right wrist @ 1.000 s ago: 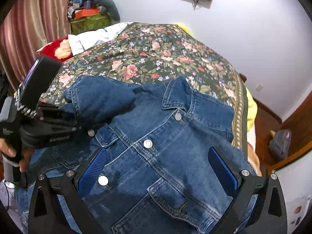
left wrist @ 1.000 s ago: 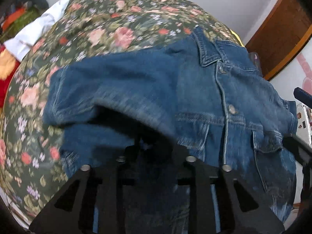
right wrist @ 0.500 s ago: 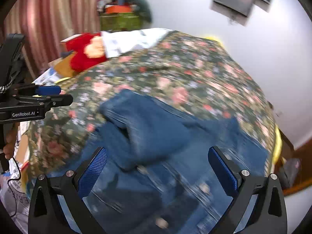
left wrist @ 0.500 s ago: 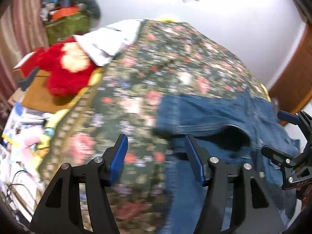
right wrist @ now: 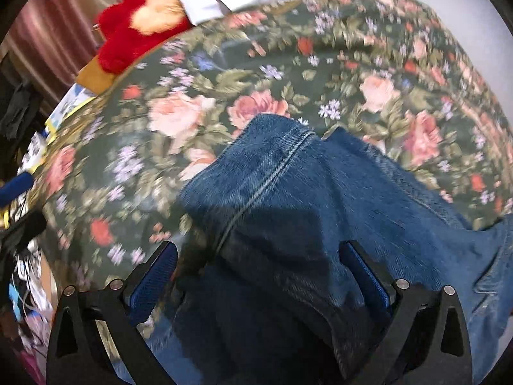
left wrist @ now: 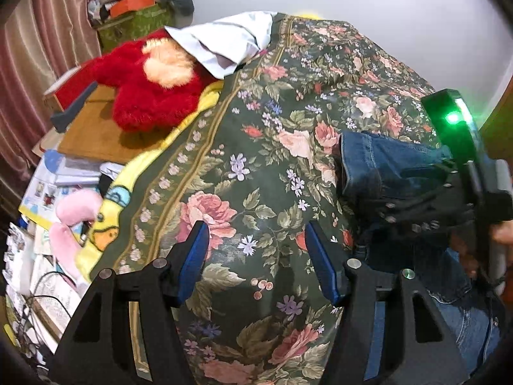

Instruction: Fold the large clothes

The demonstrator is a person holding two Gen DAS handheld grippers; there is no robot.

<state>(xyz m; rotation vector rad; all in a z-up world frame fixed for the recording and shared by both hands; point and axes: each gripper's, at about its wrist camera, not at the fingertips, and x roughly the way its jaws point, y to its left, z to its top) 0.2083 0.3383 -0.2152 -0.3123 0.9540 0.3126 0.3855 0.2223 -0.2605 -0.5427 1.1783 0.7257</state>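
A blue denim jacket (right wrist: 336, 211) lies on a floral bedspread (left wrist: 272, 147); its sleeve is folded over the body. My right gripper (right wrist: 256, 276) is open, its blue pads straddling the folded sleeve close above it. In the left wrist view the jacket's sleeve cuff (left wrist: 378, 163) shows at the right, partly behind the right gripper's black body (left wrist: 455, 186) with a green light. My left gripper (left wrist: 256, 263) is open and empty over bare bedspread, left of the jacket.
A red plush toy (left wrist: 150, 86) and a white cloth (left wrist: 227, 41) lie at the bed's far left. A wooden board (left wrist: 96, 134), papers and a pink toy (left wrist: 70, 221) crowd the floor left of the bed. White wall behind.
My left gripper let go of the sleeve, opened and swung left off the jacket. My right gripper moved left and down over the folded sleeve.
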